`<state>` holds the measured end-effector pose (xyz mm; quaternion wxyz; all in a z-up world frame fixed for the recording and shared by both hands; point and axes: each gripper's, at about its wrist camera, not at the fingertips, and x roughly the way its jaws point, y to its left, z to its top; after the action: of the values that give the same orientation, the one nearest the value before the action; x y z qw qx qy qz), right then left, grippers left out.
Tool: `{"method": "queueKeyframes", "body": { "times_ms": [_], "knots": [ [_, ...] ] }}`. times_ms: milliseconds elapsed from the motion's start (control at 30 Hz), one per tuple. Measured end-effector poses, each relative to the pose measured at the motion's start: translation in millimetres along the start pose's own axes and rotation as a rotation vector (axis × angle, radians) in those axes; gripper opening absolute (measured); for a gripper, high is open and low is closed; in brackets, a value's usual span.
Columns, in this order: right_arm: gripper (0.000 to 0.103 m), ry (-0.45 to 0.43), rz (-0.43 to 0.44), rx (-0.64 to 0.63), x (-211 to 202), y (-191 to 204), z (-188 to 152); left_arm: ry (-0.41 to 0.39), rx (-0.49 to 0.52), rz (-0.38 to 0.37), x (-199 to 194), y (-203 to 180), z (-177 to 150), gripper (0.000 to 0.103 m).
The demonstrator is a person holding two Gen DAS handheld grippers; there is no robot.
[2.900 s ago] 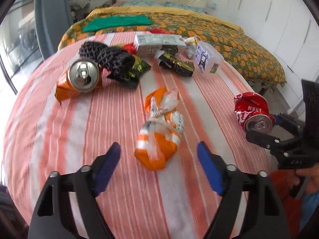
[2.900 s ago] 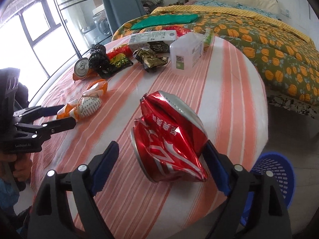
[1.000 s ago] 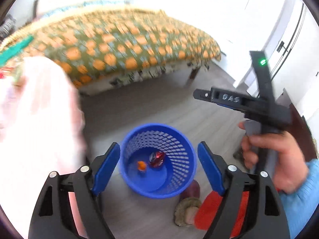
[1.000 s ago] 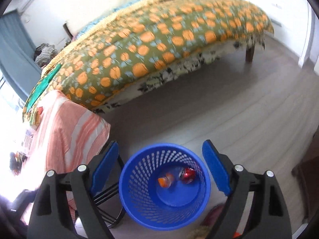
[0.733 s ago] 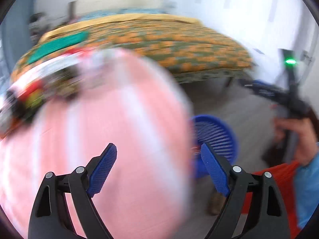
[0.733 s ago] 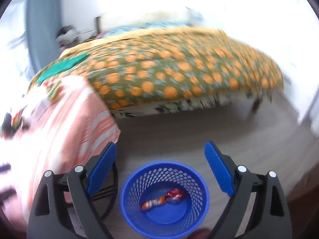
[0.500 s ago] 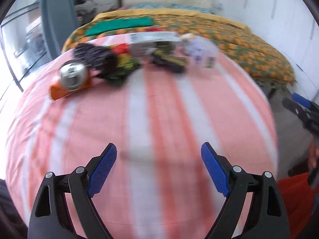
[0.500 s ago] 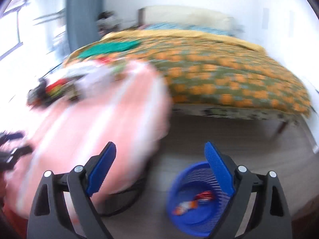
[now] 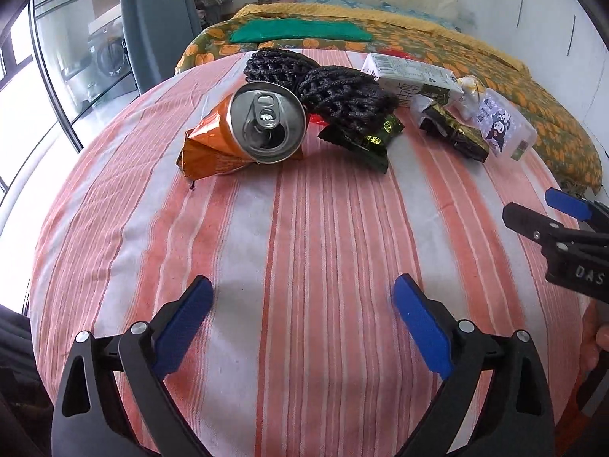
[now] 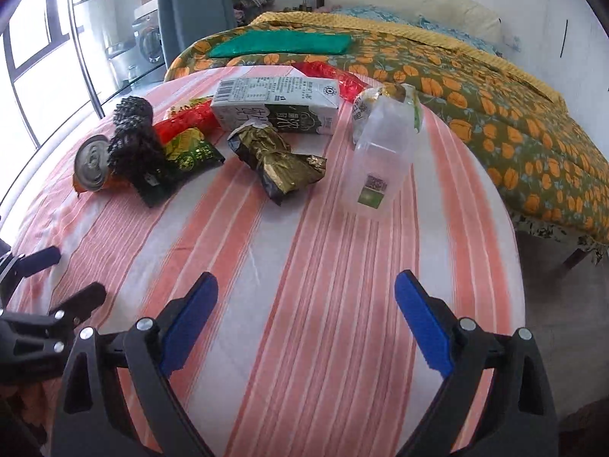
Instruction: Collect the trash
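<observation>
Trash lies at the far side of a round table with an orange-striped cloth (image 9: 304,251). In the left wrist view I see a crushed orange can (image 9: 247,129), black foam netting (image 9: 335,87), a green wrapper (image 9: 365,141), a milk carton (image 9: 411,76), a gold-black wrapper (image 9: 453,133) and a clear plastic bottle (image 9: 502,129). The right wrist view shows the carton (image 10: 278,103), the gold-black wrapper (image 10: 278,160) and the bottle (image 10: 384,156). My left gripper (image 9: 304,323) is open and empty above the bare near cloth. My right gripper (image 10: 304,320) is open and empty, well short of the trash.
A bed with an orange-patterned cover (image 10: 475,76) stands behind and right of the table. A grey curtain (image 9: 152,19) and glass doors are at the back left. The right gripper shows at the right edge of the left wrist view (image 9: 563,240).
Both grippers swung back from above the blue basket on the floor to the table. The red can and orange-white wrapper seen on the table earlier lie in the basket.
</observation>
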<state>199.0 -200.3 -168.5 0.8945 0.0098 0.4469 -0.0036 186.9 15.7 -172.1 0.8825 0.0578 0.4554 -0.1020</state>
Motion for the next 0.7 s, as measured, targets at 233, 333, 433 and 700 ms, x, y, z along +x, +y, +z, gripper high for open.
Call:
{"method": "queueKeyframes", "body": {
  "times_ms": [233,333,433,700],
  "knots": [
    [0.093,0.035,0.005,0.064,21,-9,6,0.003,0.0,0.003,2,-2,-1,0.097],
    [0.098,0.049,-0.01,0.039,27,-2,8,0.003,-0.001,0.003,2,-1,-1,0.097],
    [0.099,0.05,-0.005,0.034,31,0,13,0.003,-0.001,0.005,2,-1,-1,0.098],
    [0.099,0.05,-0.001,0.038,31,0,12,0.004,-0.001,0.006,2,-1,-1,0.098]
  ]
}}
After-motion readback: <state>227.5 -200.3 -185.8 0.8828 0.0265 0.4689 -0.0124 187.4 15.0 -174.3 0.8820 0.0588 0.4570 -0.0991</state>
